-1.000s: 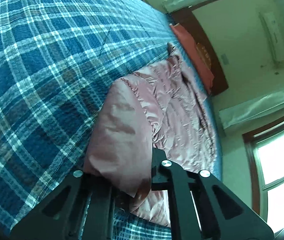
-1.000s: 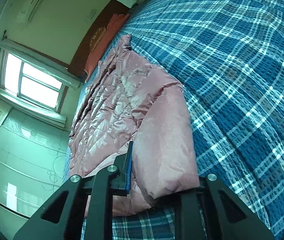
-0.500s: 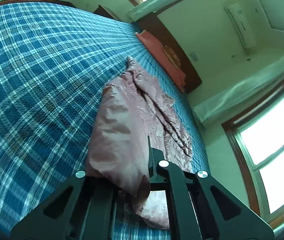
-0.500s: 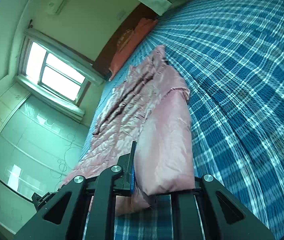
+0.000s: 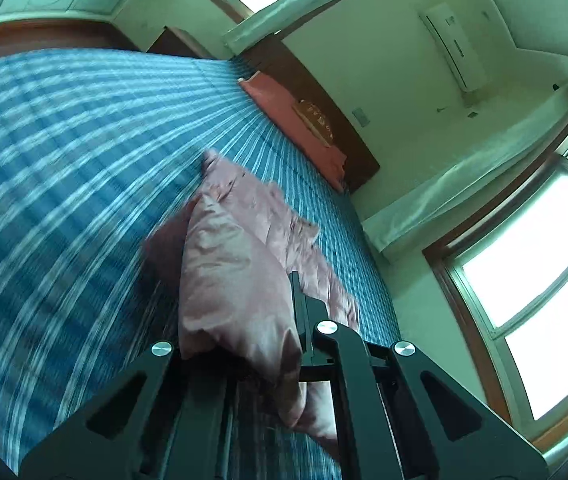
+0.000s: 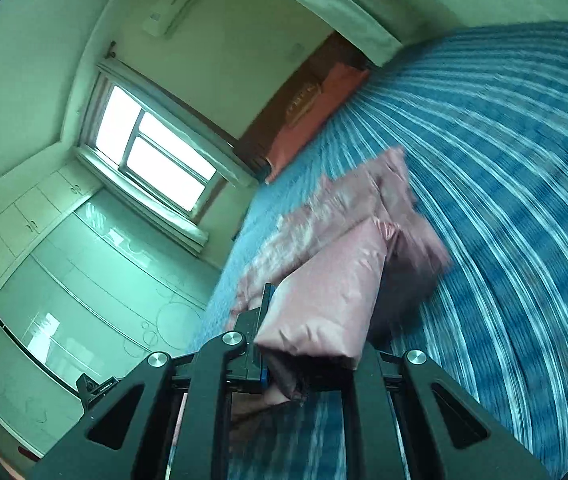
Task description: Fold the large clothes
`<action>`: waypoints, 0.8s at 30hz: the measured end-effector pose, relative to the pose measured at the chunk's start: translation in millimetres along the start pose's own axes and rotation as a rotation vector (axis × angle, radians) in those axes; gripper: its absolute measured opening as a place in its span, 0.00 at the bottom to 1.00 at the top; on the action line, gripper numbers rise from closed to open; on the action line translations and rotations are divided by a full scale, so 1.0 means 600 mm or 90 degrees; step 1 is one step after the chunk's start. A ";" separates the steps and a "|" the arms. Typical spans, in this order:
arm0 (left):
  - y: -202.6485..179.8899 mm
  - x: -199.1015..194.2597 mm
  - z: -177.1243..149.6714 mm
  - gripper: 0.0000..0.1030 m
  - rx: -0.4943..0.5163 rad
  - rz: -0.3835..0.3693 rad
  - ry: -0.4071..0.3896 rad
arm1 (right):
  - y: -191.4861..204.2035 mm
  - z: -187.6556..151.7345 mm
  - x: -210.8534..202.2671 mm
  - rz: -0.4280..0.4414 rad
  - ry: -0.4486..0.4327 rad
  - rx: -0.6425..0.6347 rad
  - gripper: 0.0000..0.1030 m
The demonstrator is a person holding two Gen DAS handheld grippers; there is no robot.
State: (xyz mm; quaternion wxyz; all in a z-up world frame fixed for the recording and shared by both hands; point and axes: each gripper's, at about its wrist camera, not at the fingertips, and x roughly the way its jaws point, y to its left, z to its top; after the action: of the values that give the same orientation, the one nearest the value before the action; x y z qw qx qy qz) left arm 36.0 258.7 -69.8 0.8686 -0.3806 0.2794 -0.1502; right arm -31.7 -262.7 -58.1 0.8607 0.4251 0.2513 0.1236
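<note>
A shiny pink padded jacket (image 5: 236, 280) lies on a bed with a blue plaid cover (image 5: 64, 184). My left gripper (image 5: 244, 344) is shut on the jacket's near edge, and the fabric bulges up between its black fingers. In the right wrist view the same pink jacket (image 6: 331, 280) is pinched at its near edge by my right gripper (image 6: 311, 348), also shut. The held edge is lifted off the blue plaid cover (image 6: 503, 200) while the far part of the jacket still rests on it. Both views are blurred by motion.
An orange-red pillow (image 5: 295, 128) lies against the dark wooden headboard (image 5: 339, 136) at the far end of the bed. Bright windows (image 6: 152, 152) and a wall air conditioner (image 5: 451, 48) are beyond. A pale wardrobe (image 6: 52, 288) stands beside the bed.
Both grippers have risen and rolled, lifting the jacket's near edge off the bed. More of the room, windows and wall has come into view above the bed.
</note>
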 end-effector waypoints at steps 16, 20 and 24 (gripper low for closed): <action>-0.025 0.469 0.241 0.04 0.088 0.161 0.015 | -0.067 0.301 0.427 -0.103 0.035 0.000 0.11; 0.004 0.560 0.261 0.04 0.103 0.206 0.034 | -0.119 0.328 0.515 -0.138 0.067 0.031 0.11; 0.029 0.625 0.260 0.04 0.135 0.249 0.055 | -0.156 0.332 0.579 -0.173 0.094 0.042 0.12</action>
State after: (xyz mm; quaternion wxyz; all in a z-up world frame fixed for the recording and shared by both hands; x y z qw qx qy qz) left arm 430.1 182.6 -135.6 0.9036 -0.2193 0.3673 -0.0239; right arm 368.4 -304.9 -143.9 0.8345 0.4046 0.3730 0.0286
